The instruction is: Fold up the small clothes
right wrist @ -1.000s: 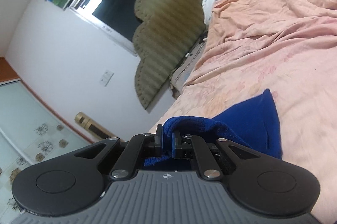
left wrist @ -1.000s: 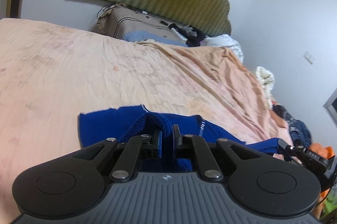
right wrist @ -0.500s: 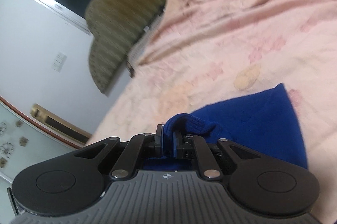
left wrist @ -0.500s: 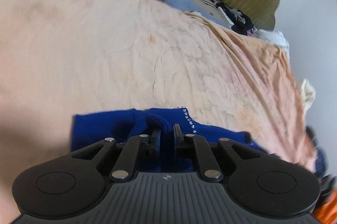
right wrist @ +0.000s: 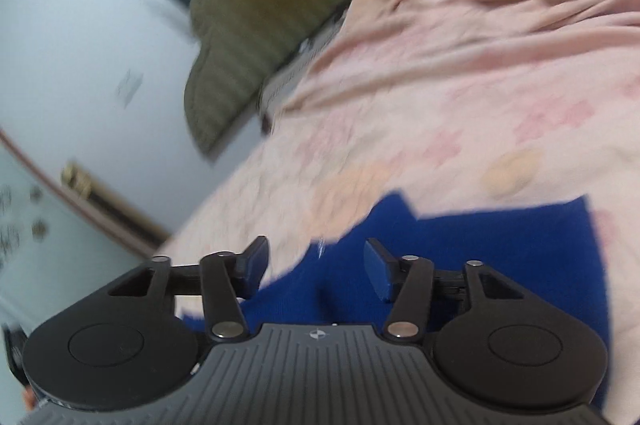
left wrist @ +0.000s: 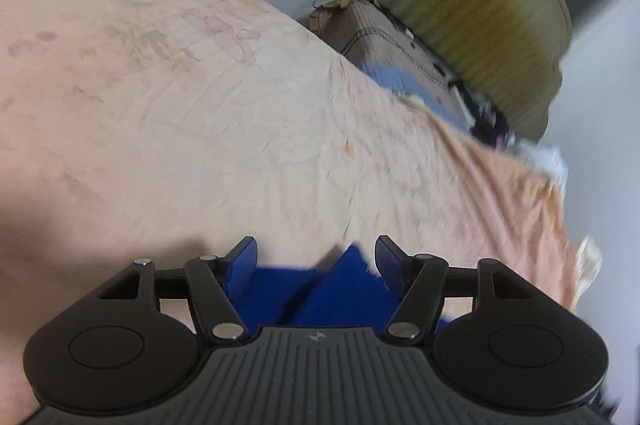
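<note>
Over on the left wrist view, the left gripper [left wrist: 316, 251] has just spread its jaws, and the blue knit garment [left wrist: 340, 293] sits loose between them on the peach bedsheet [left wrist: 200, 129], no longer pinched. Green headboard [left wrist: 460, 9] behind, a bit blurry. Right wrist view, same deal: the right gripper [right wrist: 316, 257] has just let go, its jaws parted above the blue garment [right wrist: 500, 249], which lies flat on the sheet [right wrist: 480, 65].
</note>
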Available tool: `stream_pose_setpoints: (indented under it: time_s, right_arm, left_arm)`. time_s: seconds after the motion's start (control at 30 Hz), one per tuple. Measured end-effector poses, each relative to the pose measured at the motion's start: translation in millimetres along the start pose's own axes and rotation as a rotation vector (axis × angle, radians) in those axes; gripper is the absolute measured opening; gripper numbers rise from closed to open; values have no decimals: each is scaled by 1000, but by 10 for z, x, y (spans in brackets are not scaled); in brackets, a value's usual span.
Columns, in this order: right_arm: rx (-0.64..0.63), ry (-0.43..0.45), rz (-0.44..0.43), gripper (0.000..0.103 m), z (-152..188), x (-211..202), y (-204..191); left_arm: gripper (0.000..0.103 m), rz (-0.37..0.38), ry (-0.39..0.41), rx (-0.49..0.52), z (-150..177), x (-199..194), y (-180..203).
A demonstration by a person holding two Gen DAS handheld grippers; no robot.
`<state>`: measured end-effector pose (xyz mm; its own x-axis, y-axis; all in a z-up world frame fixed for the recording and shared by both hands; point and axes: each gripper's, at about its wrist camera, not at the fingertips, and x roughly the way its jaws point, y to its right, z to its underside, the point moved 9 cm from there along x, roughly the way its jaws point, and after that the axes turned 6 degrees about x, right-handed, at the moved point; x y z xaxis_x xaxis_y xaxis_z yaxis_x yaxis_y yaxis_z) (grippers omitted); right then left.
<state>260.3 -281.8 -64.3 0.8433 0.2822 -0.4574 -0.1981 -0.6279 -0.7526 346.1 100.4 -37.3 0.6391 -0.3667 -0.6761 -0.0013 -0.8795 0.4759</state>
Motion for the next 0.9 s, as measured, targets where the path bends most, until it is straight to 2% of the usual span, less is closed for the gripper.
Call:
stream_pose_setpoints:
  time_s: [0.07,0.1,0.13,0.2,0.27,0.33,0.43,0.5,0.6,0.63,0.67,0.7,0.73,0.77,0.8,0.83,0.87,0.9]
  right_arm:
    - [-49,-25,110,61,49,76,46]
    - [-86,-4,187,61,44,65,72]
    - [-119,23,228,62,34,9,57]
    - [-191,73,243,65,59,-171,-104]
    - [-283,103,199,70,173,-399,-345]
    - [-356,133,183,81,282,-619,-482]
    - [-443,177,237,84,399,-965,-484]
    - [-443,181,305,84,454,-1163,-360]
    - [-369,167,346,84,551,-1428,-85]
    - [-352,153,348,84,593,-1474,12]
    - [-335,135,353,83,639,-1511,96]
    - [-323,116,360,80,694,-1533,172]
    - [-312,92,360,72,741,-1537,237]
    - [-300,73,354,67,794,-1511,272]
    - [-286,60,342,53,823,-1477,298]
    - [-273,54,336,35,851,-1471,321]
    - [-265,52,341,23,872,-1466,363]
    - [-265,58,353,7,890,-1483,382]
  left_arm:
    - [65,-44,-15,110,143,-89,37]
    - [65,-69,-20,174,247,-166,38]
    - [65,-83,-23,226,337,-245,28]
    - [65,-95,-29,327,541,-398,18]
    - [65,-80,-40,390,736,-546,-11]
    - [65,-39,-54,410,931,-695,-71]
    - [65,20,-89,421,1192,-848,-147]
    - [64,41,-92,454,1321,-927,-157]
    - [63,56,-94,479,1436,-957,-175]
    - [61,59,-101,473,1462,-942,-191]
    - [48,62,-113,465,1481,-912,-209]
    - [36,61,-127,454,1503,-875,-223]
    - [31,55,-132,446,1508,-842,-238]
    - [17,48,-132,444,1514,-819,-244]
    - [7,40,-132,448,1518,-804,-241]
    - [7,34,-130,451,1522,-806,-235]
    - [5,28,-122,454,1521,-822,-228]
    - [5,31,-109,461,1521,-866,-207]
